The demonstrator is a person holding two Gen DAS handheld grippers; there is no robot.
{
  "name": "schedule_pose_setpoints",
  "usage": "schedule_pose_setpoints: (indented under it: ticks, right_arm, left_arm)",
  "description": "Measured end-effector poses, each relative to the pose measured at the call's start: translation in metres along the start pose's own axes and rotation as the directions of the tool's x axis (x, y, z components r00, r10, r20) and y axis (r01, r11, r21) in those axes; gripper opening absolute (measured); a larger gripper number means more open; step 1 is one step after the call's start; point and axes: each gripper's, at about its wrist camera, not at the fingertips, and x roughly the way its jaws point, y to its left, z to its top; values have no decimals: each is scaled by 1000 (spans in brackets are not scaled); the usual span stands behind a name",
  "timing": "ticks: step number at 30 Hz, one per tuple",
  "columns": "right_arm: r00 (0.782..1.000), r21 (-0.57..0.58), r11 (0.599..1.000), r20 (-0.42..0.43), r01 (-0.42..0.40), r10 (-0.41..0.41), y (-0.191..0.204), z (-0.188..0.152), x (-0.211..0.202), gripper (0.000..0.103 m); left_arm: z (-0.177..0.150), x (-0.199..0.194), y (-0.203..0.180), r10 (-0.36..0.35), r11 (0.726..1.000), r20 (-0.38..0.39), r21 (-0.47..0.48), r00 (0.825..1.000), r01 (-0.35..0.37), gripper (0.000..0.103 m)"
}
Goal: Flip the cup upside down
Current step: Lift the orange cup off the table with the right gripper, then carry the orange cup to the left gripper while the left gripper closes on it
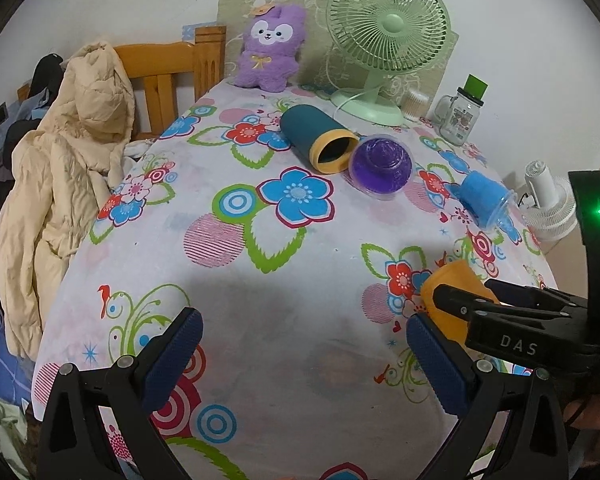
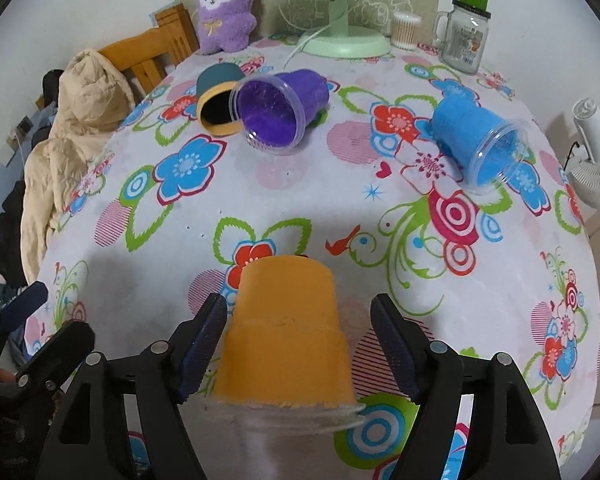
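An orange cup [image 2: 286, 332] stands upside down on the floral tablecloth [image 2: 300, 200], rim down, between the fingers of my right gripper [image 2: 298, 344]. The jaws stand open with a gap on each side of the cup. In the left wrist view the orange cup [image 1: 450, 280] shows at the right, partly behind the right gripper's fingers [image 1: 468, 304]. My left gripper [image 1: 304, 356] is open and empty above the tablecloth. A purple cup [image 2: 280, 108], a blue cup [image 2: 476, 140] and a teal cup with a yellow rim [image 2: 218, 100] lie on their sides further back.
A green desk fan [image 1: 384, 40], a purple plush toy [image 1: 270, 48], a glass jar with a green lid [image 1: 460, 116] and a cotton-swab box [image 1: 414, 104] stand at the back. A wooden chair [image 1: 168, 76] with a beige coat [image 1: 60, 160] is left. A white fan [image 1: 548, 200] stands right.
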Motion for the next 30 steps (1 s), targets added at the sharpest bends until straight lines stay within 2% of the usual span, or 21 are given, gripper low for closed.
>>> schedule_pose_setpoints:
  ticks: [3,17,23,30]
  right_arm:
    - [1000,-10,1000,18,13,-12,0,-1,-7,87]
    - [994,5,999,102,34,-34,-20,-3,-41,88]
    - [990,35,996,111,88,-91,-44,-6,-41,88]
    - [987,92,989,104,114,-124,-78,-11,-39,88]
  left_arm:
    - [1,0,-3,-3,1000,-3,5,1000,3,103]
    - [15,-1,-29,-12,999,6,37,1000,11,103]
    - [20,6,-51,-19,996,-11,84,1000,20,103]
    - [24,18,-79,-23,988,-35,153,999,28,103]
